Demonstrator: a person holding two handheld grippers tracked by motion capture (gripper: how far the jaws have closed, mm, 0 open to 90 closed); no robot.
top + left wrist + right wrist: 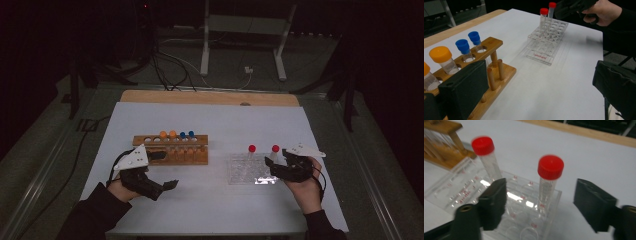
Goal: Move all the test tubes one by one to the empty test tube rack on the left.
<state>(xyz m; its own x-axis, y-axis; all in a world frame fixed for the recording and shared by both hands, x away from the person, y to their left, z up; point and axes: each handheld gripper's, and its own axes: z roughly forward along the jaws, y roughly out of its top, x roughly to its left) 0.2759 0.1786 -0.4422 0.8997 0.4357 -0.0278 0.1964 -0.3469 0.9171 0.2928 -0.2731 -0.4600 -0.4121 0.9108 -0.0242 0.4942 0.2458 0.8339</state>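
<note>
Two racks stand on the white bench: at nine o'clock the wooden rack with orange-capped and blue-capped tubes, at three o'clock the clear plastic rack holding two red-capped tubes. The left tongs sit just in front of the wooden rack near its nine o'clock end, jaws wide apart and empty, one jaw close against the rack's front in the left gripper view. Further toward three o'clock, the right tongs straddle the nearer red-capped tube, which stands upright in a corner well of the clear rack; the jaws are part-closed, with a gap on both sides of the tube, so nothing is gripped. The other red-capped tube stands behind at ten o'clock. The risk, as I judge it: an off-centre closing would push the tube sideways, or a tilted lift could drag the light rack along.
</note>
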